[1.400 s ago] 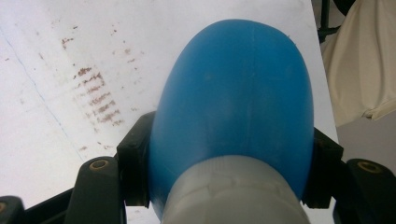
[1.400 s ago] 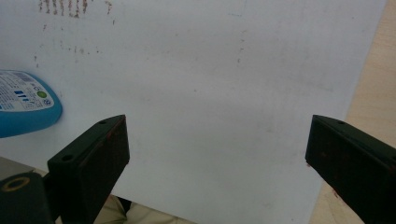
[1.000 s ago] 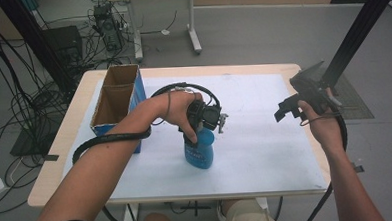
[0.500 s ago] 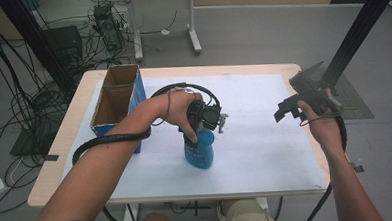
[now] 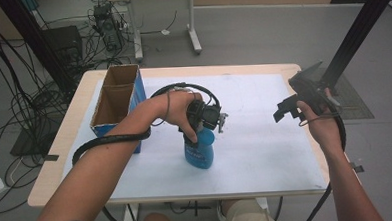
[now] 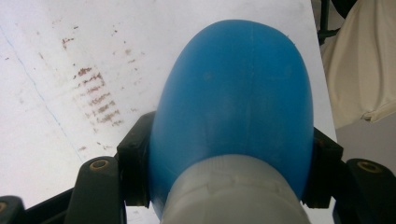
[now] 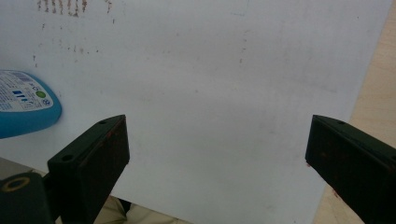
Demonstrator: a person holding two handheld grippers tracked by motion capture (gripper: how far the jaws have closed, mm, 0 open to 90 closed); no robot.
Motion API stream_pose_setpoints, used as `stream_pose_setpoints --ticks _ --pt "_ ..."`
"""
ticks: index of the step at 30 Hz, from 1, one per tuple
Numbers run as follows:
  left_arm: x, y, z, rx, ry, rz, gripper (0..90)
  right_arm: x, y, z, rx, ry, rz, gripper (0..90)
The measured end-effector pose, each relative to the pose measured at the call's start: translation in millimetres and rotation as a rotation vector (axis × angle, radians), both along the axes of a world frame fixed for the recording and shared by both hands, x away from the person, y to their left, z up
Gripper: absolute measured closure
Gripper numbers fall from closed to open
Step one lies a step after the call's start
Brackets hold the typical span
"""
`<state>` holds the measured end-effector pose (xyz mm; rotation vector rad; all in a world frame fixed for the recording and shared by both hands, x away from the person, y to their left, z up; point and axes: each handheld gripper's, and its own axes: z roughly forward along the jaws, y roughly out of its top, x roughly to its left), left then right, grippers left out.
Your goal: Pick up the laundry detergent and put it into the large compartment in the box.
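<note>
A blue plastic bottle (image 5: 199, 151) is stood upright on the white sheet (image 5: 266, 152) that covers the table (image 5: 72, 138), near the middle of the sheet and a little toward the person's side. It is pinched at its upper part by the left gripper (image 5: 203, 121), which is brought down on it from above; in the left gripper view the two black jaws are seen pressed against opposite sides of the rounded blue body (image 6: 233, 102), just below the pale grey neck (image 6: 231, 193). A grip this high and this symmetrical is judged to be chosen so that the bottle hangs or stands straight and does not swing when it is lifted. The right gripper (image 5: 284, 110) is held well apart, above the right part of the sheet, and nothing is held in it: in the right gripper view its jaws are spread wide over bare white surface, with the bottle's base (image 7: 25, 102) seen off to one side. It is judged to be kept ready, clear of the left arm. An open cardboard box (image 5: 114, 101) with a blue side is stood at the left edge of the sheet, near the bottle, and may be meant to receive it.
</note>
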<state>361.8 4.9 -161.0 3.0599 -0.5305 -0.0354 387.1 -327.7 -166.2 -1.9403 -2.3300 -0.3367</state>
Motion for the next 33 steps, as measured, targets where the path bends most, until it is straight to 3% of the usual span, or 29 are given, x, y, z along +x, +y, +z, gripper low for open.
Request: stream_pose_setpoints --ticks 33 --pt "-0.5 0.1 0.2 0.002 0.000 0.008 36.2 -0.5 5.1 1.3 -0.003 -0.007 0.007 6.1"
